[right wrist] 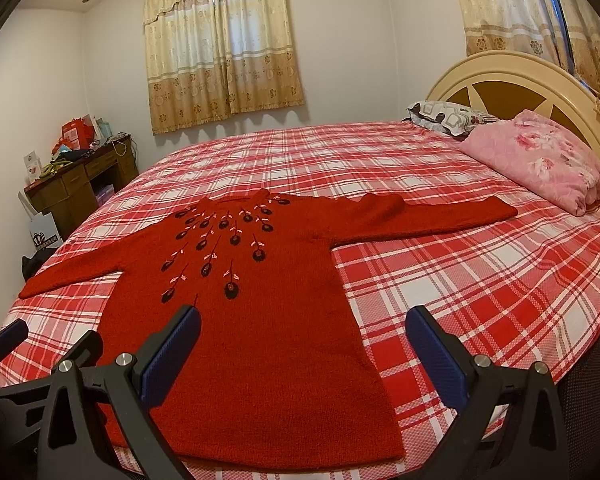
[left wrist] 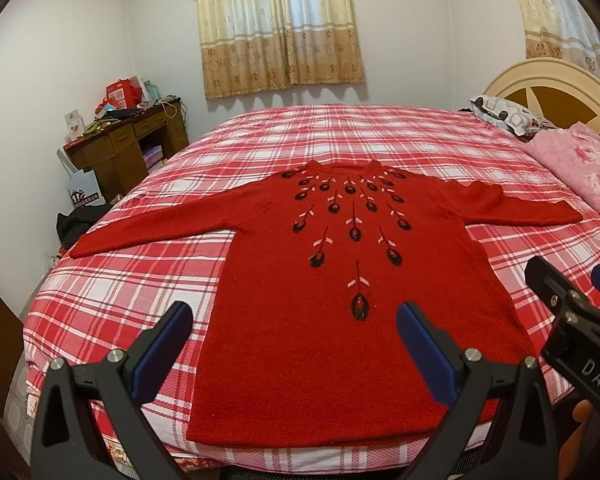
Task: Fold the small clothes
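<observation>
We see a red sweater [left wrist: 340,300] lying flat, sleeves spread, on the plaid bed [left wrist: 140,280]. Our left hand-held gripper [left wrist: 294,344] and right hand-held gripper [right wrist: 302,344] hover spread wide, released, above the sweater's near hem, grasping nothing.

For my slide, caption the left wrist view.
Open left gripper above a red sweater spread flat on a plaid bed.

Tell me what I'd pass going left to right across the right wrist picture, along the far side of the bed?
Cluttered wooden desk → red sweater, spread flat on the plaid bedspread → patterned pillow → folded pink floral quilt → cream headboard.
</observation>
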A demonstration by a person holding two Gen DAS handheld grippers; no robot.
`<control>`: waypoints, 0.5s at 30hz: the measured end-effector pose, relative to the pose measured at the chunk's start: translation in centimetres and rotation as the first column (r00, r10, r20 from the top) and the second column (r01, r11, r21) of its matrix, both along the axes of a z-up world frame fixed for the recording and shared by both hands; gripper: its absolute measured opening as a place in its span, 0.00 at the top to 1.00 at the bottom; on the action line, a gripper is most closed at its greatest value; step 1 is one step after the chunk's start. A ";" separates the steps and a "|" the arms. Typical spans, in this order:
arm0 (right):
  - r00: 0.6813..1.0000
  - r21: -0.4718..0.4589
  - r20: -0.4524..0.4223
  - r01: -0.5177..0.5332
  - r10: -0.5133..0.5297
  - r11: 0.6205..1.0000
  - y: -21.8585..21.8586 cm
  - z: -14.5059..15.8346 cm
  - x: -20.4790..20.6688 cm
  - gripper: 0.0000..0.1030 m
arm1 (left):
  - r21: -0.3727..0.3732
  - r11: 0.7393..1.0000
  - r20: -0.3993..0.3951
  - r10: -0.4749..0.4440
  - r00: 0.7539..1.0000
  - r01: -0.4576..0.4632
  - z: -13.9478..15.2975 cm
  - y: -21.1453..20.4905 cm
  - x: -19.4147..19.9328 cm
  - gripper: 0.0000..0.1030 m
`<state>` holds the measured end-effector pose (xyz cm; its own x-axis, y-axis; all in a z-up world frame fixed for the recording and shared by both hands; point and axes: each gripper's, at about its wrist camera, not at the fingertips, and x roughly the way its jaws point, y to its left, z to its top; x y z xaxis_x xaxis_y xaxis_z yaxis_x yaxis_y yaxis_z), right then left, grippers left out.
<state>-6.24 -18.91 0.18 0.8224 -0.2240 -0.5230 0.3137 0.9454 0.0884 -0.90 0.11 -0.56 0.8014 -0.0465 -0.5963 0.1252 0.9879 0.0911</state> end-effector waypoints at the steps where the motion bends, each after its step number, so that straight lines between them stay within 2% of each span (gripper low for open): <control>1: 1.000 0.000 0.000 -0.001 0.001 1.000 0.0 0.0 0.0 0.01 | 0.000 1.000 0.000 -0.001 1.000 0.001 0.0 0.0 0.0 0.00; 15: 1.000 -0.004 0.001 0.025 -0.025 1.000 -1.0 -0.1 0.3 0.01 | -0.004 1.000 -0.017 0.002 1.000 -0.002 -0.5 -0.3 0.3 0.00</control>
<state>-5.91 -19.90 0.07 0.8171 -0.2470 -0.5209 0.3376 0.9374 0.0851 -0.56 -0.24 -1.08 0.7911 -0.0474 -0.6098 0.1249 0.9885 0.0853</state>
